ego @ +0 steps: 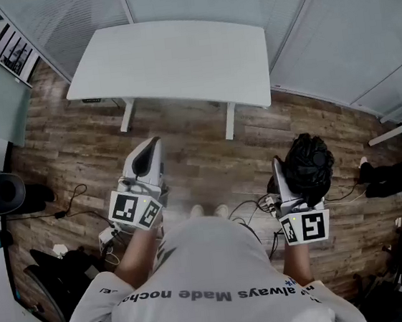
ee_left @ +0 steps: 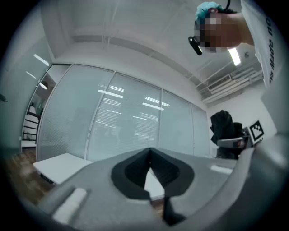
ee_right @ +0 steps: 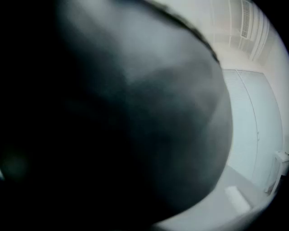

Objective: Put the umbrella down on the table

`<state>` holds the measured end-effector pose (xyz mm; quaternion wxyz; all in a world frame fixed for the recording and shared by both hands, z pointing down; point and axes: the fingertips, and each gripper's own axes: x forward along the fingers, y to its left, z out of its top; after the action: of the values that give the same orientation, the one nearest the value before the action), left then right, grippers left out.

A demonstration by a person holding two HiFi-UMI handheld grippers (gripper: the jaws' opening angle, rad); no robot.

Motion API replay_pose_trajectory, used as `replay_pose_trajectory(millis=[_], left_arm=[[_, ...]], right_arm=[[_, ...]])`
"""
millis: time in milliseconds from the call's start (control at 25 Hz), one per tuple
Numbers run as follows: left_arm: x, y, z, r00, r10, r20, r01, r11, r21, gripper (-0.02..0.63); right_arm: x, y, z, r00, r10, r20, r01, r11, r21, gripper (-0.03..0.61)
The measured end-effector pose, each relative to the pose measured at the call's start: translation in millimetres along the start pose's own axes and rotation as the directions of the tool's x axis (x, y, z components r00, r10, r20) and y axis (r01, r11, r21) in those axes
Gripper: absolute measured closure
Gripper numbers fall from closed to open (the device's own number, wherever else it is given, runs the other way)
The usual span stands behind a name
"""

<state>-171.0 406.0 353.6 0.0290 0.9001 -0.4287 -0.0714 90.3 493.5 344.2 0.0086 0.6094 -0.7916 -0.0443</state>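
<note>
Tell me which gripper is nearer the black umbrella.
Right. The right gripper grips the umbrella itself; the left gripper is well off to the umbrella's left, apart from it and empty.

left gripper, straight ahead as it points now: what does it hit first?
Probably nothing close: the left gripper looks to aim over the white table at the glass wall; depth unclear.

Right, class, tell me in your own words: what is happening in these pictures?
A person stands facing a white table, a gripper in each hand. The right gripper holds a bundled black umbrella, which fills that gripper's own view. The left gripper is shut and empty. The umbrella is up in the air, short of the table, not yet put down.
</note>
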Motion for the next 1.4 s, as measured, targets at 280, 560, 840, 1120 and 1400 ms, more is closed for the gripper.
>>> replay_pose_trajectory(millis=[280, 560, 840, 1120, 1400], left_arm=[[18.1, -8.4, -4.3, 1.0, 0.002, -0.004, -0.002, 1.0, 0.003, 0.609], [43.7, -29.0, -15.7, 1.0, 0.017, -0.015, -0.017, 1.0, 0.005, 0.611], [57.7, -21.5, -22.9, 0.999, 0.039, -0.025, -0.039, 0.999, -0.008, 0.611], [88.2, 23.0, -27.4, 0.999, 0.049, -0.017, -0.05, 0.999, -0.011, 0.609], [141.4, 96.8, -20.7, 0.999, 0.043, -0.005, -0.043, 0.999, -0.02, 0.61]], right_arm=[[2.6, -15.1, -2.6, 1.0, 0.019, 0.011, -0.019, 0.999, 0.03, 0.345], [3.4, -48.2, -10.5, 0.999, 0.049, 0.023, -0.05, 0.997, 0.062, 0.345], [22.8, -61.9, -18.1, 0.998, 0.062, 0.002, -0.062, 0.996, 0.063, 0.345], [77.4, -61.8, -26.4, 0.998, 0.07, 0.0, -0.07, 0.996, 0.061, 0.345], [160.7, -61.6, -26.9, 0.998, 0.06, -0.017, -0.059, 0.997, 0.051, 0.345]])
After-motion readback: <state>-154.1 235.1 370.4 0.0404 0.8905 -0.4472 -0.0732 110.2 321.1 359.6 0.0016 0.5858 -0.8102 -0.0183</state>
